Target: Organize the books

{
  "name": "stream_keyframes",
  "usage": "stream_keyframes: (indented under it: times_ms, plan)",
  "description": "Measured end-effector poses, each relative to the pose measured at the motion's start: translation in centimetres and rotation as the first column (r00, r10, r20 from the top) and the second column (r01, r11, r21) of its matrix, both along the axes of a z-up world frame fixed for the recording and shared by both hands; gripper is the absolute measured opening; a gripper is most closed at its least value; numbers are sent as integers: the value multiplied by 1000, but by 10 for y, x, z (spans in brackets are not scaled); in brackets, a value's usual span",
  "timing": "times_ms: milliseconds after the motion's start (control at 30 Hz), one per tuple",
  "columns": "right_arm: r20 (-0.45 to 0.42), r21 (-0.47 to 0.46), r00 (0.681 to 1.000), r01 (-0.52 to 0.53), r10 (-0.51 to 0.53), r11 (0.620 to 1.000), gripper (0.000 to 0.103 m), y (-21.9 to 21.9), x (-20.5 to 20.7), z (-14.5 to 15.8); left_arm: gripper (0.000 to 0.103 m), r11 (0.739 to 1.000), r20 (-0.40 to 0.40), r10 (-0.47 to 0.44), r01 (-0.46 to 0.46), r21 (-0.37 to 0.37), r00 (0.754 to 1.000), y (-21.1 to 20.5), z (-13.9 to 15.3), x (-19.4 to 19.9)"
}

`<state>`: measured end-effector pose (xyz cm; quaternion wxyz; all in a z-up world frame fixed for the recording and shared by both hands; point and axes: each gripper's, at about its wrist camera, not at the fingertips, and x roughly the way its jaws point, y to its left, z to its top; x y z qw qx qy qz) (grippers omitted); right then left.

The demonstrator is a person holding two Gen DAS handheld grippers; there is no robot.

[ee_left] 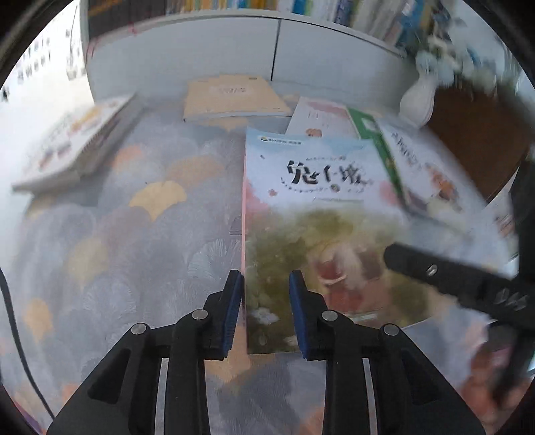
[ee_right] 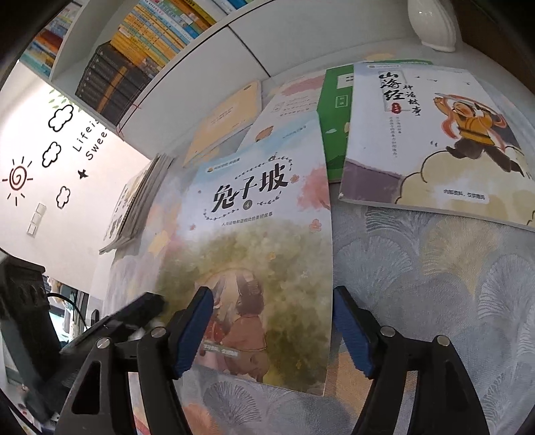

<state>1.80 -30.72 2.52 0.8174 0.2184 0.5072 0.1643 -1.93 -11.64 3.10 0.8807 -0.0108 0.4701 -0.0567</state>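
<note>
A pastel picture book with black Chinese title point(ee_left: 314, 207) point(ee_right: 260, 241) lies flat on the patterned tablecloth. My left gripper point(ee_left: 265, 311) is open, its jaws straddling the book's near left edge. My right gripper point(ee_right: 272, 331) is open, its jaws spanning the book's lower right part. The right gripper point(ee_left: 468, 287) also shows at the right of the left wrist view, blurred. Behind lie a white book with a cartoon figure point(ee_right: 434, 140) point(ee_left: 424, 170), a green book point(ee_right: 334, 123), a pink-white book point(ee_left: 321, 117) and a yellow book point(ee_left: 230, 97) point(ee_right: 227, 117).
A stack of spiral-bound books point(ee_left: 73, 144) point(ee_right: 137, 204) lies at the left. A white vase point(ee_left: 418, 100) point(ee_right: 431, 23) stands at the back right. A white shelf unit point(ee_left: 234, 43) filled with upright books point(ee_right: 140, 43) backs the table. The tablecloth point(ee_left: 133, 234) has fan-leaf print.
</note>
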Motion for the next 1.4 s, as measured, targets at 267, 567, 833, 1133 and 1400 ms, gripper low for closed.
stream_keyframes:
  times_ms: [267,567,833,1133,1400]
  plan:
    - [2,3,1000,24,-24,1000,80,-3,1,0,25,933,135,-46,91,-349,990,19,44,-23]
    - [-6,51,1000,29,-29,998,81,-12,-1,-3,24,969,58,-84,95,-227,995,-9,9,-9]
    - [-11,90,1000,19,-18,996,82,-16,0,-4,14,891,38,-44,56,-451,998,15,15,-2]
    - [-70,458,997,3,33,889,82,-41,3,-23,14,748,-40,-56,15,-663,998,29,22,24]
    - [5,368,1000,26,-30,930,34,-36,-9,-10,14,891,3,-43,40,-452,999,24,24,23]
